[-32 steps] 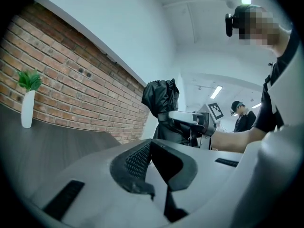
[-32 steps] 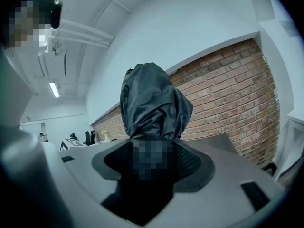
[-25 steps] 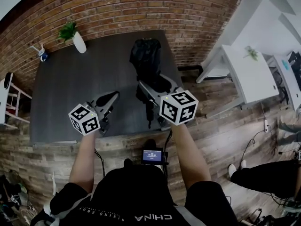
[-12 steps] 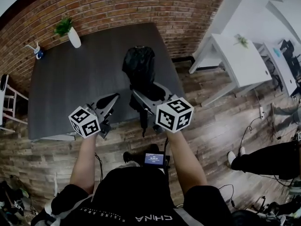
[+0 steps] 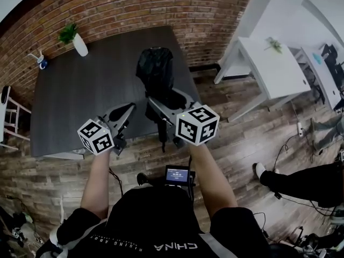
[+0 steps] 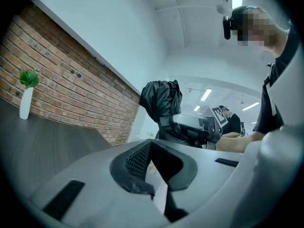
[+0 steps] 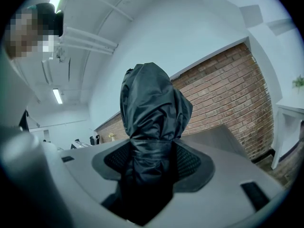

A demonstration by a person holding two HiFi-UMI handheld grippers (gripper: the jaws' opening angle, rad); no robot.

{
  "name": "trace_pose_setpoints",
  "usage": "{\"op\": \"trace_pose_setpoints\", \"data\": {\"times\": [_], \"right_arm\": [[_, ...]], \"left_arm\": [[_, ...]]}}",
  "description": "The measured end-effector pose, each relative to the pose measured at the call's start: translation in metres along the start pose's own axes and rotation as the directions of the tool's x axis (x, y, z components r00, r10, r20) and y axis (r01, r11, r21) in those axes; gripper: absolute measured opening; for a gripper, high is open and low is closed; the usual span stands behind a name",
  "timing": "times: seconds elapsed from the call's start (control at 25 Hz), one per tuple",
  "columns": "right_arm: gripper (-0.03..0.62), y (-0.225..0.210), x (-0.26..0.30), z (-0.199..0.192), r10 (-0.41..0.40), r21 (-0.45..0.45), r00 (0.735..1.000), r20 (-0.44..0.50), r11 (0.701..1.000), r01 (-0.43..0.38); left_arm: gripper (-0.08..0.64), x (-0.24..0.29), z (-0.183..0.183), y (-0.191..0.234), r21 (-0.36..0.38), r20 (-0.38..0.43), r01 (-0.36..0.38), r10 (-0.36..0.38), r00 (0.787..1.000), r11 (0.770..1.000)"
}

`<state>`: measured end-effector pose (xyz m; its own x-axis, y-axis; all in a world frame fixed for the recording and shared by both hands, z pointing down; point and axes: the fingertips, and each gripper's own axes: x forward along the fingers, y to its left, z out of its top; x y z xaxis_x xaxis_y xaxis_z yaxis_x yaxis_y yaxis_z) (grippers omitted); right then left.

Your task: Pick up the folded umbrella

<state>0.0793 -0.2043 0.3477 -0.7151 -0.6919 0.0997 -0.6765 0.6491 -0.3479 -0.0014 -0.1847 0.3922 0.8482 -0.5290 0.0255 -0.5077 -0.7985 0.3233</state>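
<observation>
The folded umbrella (image 5: pixel 156 71), in its crinkled black cover, is held clear above the dark table (image 5: pixel 75 95). My right gripper (image 5: pixel 163 100) is shut on its near end. In the right gripper view the black cover (image 7: pixel 152 108) fills the gap between the two pads (image 7: pixel 190 163) and sticks out ahead of them. My left gripper (image 5: pixel 127 110) hovers to the left of the umbrella, shut with nothing in it; its pads (image 6: pixel 137 160) meet in the left gripper view. From there I see the umbrella (image 6: pixel 160 103) and the right gripper (image 6: pixel 197 126) off to the right.
A white vase with a green plant (image 5: pixel 79 44) stands at the table's far left by the brick wall (image 5: pixel 134 9). A white table (image 5: pixel 274 69) stands to the right. A person's shoe (image 5: pixel 260 171) and legs are on the wooden floor at the right.
Both grippers have drawn back toward the table's near edge, and the right one carries the umbrella along. Neither grip has changed.
</observation>
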Motion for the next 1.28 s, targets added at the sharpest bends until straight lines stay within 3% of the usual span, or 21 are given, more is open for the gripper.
{"op": "trace_pose_setpoints", "data": {"times": [0.48, 1.28], "right_arm": [[0.261, -0.017, 0.001, 0.014, 0.054, -0.002, 0.999, 0.007, 0.999, -0.054], [0.261, -0.02, -0.004, 0.015, 0.044, -0.022, 0.999, -0.008, 0.999, -0.044]], "left_arm": [[0.002, 0.023, 0.012, -0.006, 0.031, 0.021, -0.036, 0.035, 0.999, 0.999], [0.002, 0.03, 0.012, -0.009, 0.041, 0.003, -0.035, 0.035, 0.999, 0.999]]}}
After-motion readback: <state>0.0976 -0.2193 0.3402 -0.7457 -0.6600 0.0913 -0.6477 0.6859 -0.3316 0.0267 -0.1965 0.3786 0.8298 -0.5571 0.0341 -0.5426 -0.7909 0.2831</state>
